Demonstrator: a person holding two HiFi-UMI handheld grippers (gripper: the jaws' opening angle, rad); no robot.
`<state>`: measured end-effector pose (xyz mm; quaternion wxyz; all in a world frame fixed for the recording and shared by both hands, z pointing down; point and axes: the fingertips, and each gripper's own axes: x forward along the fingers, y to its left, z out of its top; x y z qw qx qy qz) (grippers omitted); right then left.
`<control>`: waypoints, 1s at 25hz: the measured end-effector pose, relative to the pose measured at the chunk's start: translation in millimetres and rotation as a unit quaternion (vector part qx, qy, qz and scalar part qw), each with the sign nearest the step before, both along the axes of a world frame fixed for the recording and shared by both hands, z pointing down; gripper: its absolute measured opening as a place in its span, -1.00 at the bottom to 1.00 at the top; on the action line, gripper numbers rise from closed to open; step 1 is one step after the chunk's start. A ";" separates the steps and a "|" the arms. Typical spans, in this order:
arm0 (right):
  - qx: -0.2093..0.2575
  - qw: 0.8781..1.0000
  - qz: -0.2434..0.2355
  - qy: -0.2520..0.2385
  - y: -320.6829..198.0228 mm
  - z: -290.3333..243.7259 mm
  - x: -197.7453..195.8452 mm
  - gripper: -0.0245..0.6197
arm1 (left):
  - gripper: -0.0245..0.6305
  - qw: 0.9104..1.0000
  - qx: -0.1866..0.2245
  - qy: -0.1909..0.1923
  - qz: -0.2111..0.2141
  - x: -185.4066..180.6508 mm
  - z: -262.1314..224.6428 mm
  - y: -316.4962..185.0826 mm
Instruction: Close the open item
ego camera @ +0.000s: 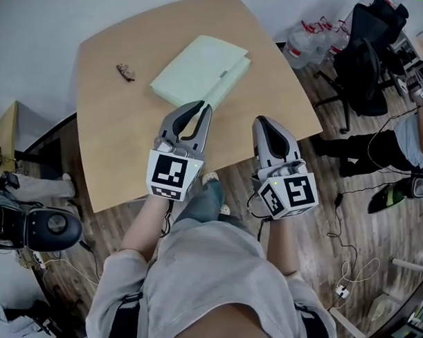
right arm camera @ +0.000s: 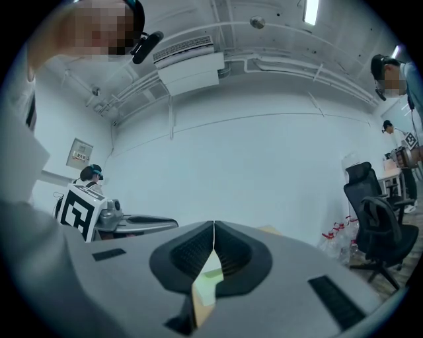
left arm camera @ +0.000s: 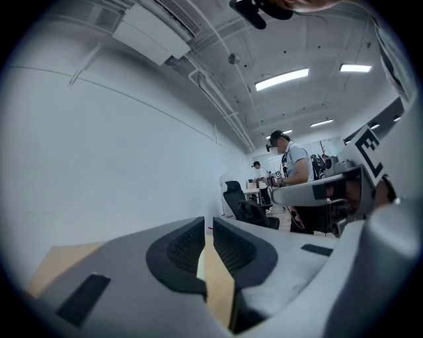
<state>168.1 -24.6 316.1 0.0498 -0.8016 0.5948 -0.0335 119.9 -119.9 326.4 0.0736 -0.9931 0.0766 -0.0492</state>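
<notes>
A pale green flat folder (ego camera: 201, 69) lies on the wooden table (ego camera: 115, 141), towards its far side; its cover looks down flat, with a small grey tab at its right edge. My left gripper (ego camera: 202, 107) hovers level just short of the folder's near corner, jaws shut and empty. To its right, my right gripper (ego camera: 260, 121) is over the table's front edge, also shut on nothing. In the right gripper view the jaws (right arm camera: 213, 230) meet, and a bit of green folder (right arm camera: 210, 280) shows below them. In the left gripper view the jaws (left arm camera: 205, 224) stand a hair apart over the tabletop (left arm camera: 219, 287).
A small brown object (ego camera: 125, 72) lies on the table left of the folder. A black office chair (ego camera: 368, 59), plastic bags (ego camera: 314, 35) and a seated person (ego camera: 415, 137) are at the right. Cables run over the wooden floor (ego camera: 347, 260). A black device (ego camera: 31, 228) stands at the left.
</notes>
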 end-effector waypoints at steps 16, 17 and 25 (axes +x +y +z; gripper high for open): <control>-0.043 0.999 -0.017 0.001 -86.5 17.5 76.1 -0.90 | -0.82 0.999 -0.039 -0.022 0.008 63.2 33.1 -64.3; -0.046 0.999 -0.021 0.002 -93.0 18.5 80.0 -0.90 | -0.82 0.999 -0.040 -0.027 0.006 66.2 36.6 -68.7; -0.073 0.996 -0.053 0.010 -138.9 30.3 103.6 -0.90 | -0.72 0.997 -0.047 -0.058 0.001 90.9 69.4 -88.8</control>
